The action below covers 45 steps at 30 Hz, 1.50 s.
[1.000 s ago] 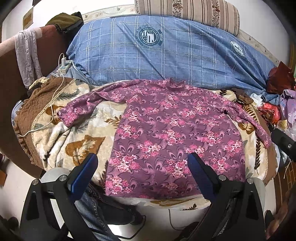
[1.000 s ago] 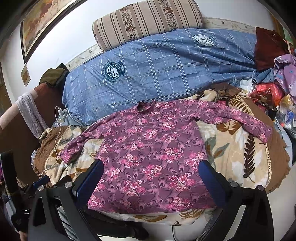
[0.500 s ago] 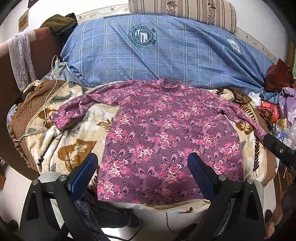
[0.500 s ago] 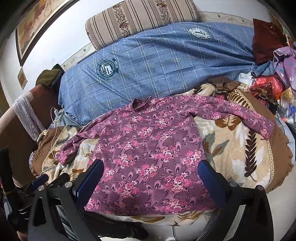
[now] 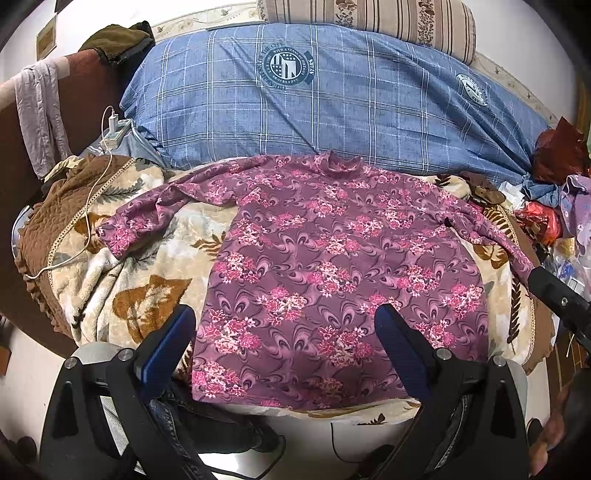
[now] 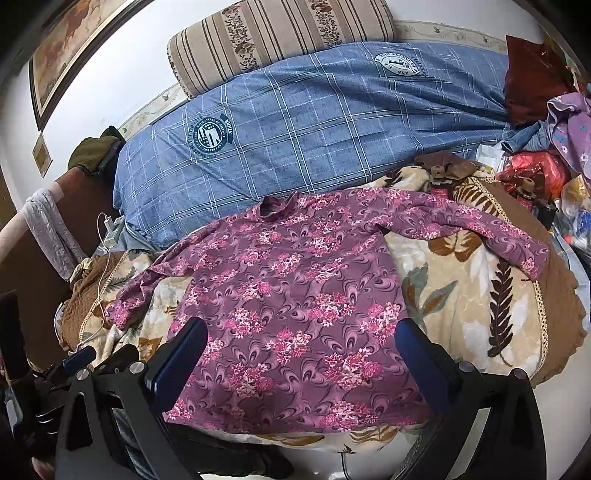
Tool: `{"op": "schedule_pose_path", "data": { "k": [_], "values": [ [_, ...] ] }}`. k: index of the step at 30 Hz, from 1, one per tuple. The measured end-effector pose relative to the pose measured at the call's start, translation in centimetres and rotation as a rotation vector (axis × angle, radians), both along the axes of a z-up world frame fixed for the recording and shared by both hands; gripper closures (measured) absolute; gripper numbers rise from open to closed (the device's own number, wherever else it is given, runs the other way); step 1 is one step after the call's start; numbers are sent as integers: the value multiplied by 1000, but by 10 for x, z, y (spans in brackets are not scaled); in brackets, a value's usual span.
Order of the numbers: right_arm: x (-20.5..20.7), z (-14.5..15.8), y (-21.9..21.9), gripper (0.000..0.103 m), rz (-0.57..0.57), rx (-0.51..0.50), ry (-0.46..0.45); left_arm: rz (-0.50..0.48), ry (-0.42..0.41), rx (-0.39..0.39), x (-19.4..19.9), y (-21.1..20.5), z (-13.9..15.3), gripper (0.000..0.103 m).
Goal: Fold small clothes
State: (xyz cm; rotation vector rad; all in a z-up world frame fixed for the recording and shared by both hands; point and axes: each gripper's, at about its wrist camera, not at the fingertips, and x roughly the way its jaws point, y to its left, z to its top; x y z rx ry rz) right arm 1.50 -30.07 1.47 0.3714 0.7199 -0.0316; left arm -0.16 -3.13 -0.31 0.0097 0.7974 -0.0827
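since the earlier frames both views have shifted slightly: the shirt sits a little further left and lower in the left wrist view, and nothing on the bed itself has been disturbed. left claw (image 5: 284, 332): jaws spread wide, nothing between them, hovering off the near edge of the bed. right claw (image 6: 301, 345): jaws also spread wide, empty, hovering at the same near edge. purple floral shirt (image 5: 332, 273) lies flat and face up directly ahead of both claws, hem nearest them, collar farthest, both sleeves stretched out to the sides. it rests on a beige leaf-print blanket (image 5: 147, 280). beyond the shirt's collar is a blue plaid duvet (image 5: 314, 103), with a striped bolster (image 6: 280, 33) behind it. white charger cable (image 5: 88, 218) trails over the blanket far left of the left claw.
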Motion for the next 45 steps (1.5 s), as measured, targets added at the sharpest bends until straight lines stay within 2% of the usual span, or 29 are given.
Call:
{"op": "schedule_pose_path", "data": {
  "k": [18,34,41,45],
  "values": [
    [-2,8,2,2,2,-11,-13,-7,1,-5,0,-3,5,4],
    [9,-12,-15,2,-23,19,16,-35,26,13,13,-24,-6,4],
    [19,-32,-39,4,-35,33,25,-85,54,10,34,-50,-18,4],
    [29,-42,-79,7,-38,60,7,-143,79,-20,54,-80,-26,4]
  ]
}}
